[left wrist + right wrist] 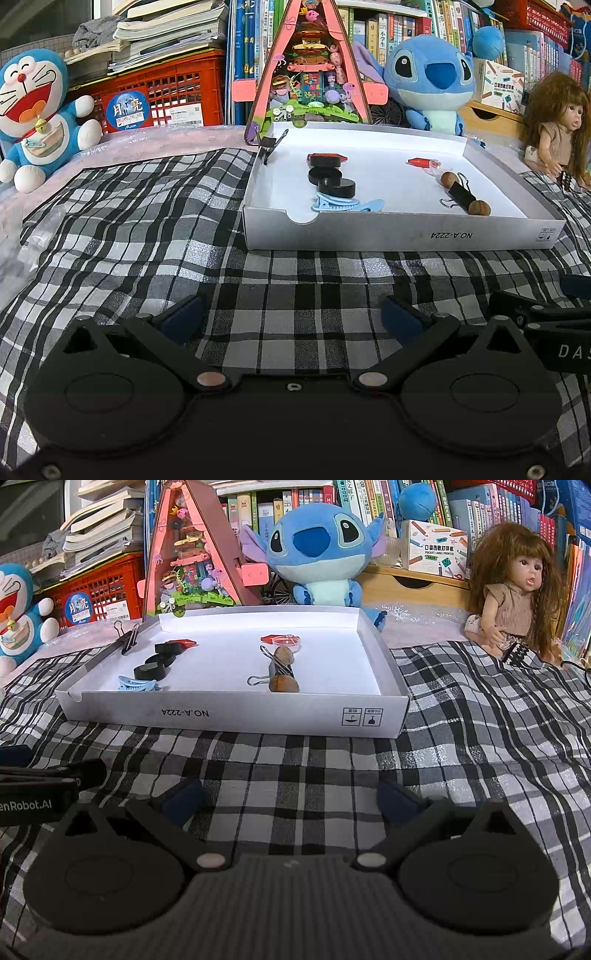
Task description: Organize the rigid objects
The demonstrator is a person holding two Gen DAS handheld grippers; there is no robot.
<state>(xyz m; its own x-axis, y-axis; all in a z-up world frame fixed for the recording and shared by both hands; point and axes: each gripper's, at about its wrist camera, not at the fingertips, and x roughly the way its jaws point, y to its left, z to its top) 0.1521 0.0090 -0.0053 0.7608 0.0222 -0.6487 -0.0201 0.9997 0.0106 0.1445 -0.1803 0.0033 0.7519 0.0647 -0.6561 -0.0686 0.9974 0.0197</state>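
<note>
Grippers idle before a filled white box

Left gripper [291, 317] and right gripper [290, 799] both sit low over the black-and-white plaid cloth [155, 229], side by side, each with its jaws spread wide and nothing between them. Blue pads [184, 317] line the inner faces of the fingers.

Ahead of both lies a shallow white box [236, 718], printed "NO.A-2224" on its near wall. Along its left side, three black discs [330, 177] lie in a row running front to back, overlapping one another, with a red piece [341, 157] at the far end and a light blue hair clip [345, 205] at the near end, touching the nearest disc. On the right side, a black binder clip [279, 666] lies between two brown nuts [479, 207], and behind them are a small red piece [419, 161] and a clear round dish [287, 641]. A second black binder clip [127, 637] is clamped on the box's left wall near the far corner.

Behind the box stand a blue-and-white cat plush [35, 110], a pink triangular model house [310, 62], a blue alien plush [317, 550] and a long-haired doll [517, 587], backed by books and a red crate [162, 92].
</note>
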